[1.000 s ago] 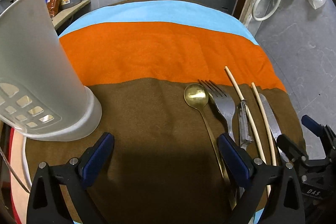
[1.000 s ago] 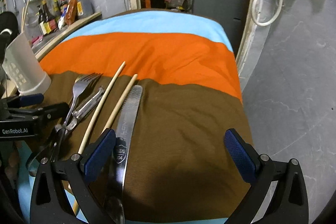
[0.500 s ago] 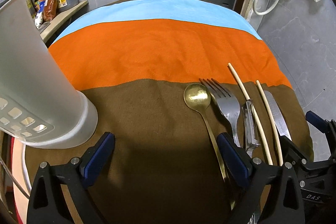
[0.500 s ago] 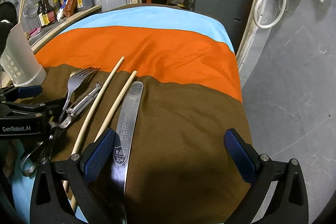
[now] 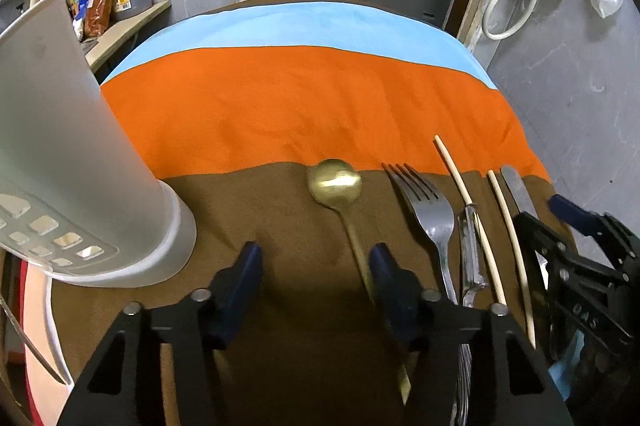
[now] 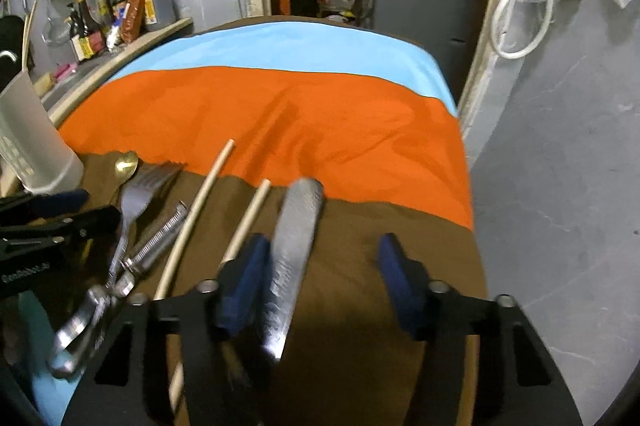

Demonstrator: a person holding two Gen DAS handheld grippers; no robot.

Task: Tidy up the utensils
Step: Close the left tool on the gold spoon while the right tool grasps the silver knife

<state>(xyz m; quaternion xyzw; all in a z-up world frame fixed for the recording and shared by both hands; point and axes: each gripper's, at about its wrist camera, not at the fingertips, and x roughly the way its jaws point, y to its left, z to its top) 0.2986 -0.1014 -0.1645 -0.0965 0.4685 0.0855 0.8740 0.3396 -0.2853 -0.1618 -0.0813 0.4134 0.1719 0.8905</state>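
Our left tongs [image 5: 316, 278] were closing with nothing yet pinched: the thin handle of the gold spoon [image 5: 335, 182] ran between the jaws, close against the right-hand pad, while the other pad stood well clear of it. Our right tongs [image 6: 320, 274] were closing too, with the knife [image 6: 298, 226] lying between the jaws, hard by the left pad and touching neither firmly, as far as the blur let us tell. Both grips looked off-centre to us, so one pad would likely reach the metal first and shove it sideways across the cloth [image 5: 280, 106] instead of clamping it. For the spoon, that could roll the slim handle out of the jaws or push it into the fork [image 5: 428, 210] just beside it. For the knife, the nearer chopstick [image 6: 248, 222] lay just beside the left pad and might get caught in the same squeeze, or the flat, smooth blade might slip and pivot once lifted. The peeler [image 5: 470, 246] and the other chopstick [image 5: 460, 178] sat packed in the same row, so any nudge could scatter them. The white holder [image 5: 60, 146] stood upright at the left edge, near enough that we judged a hasty swing could tip it
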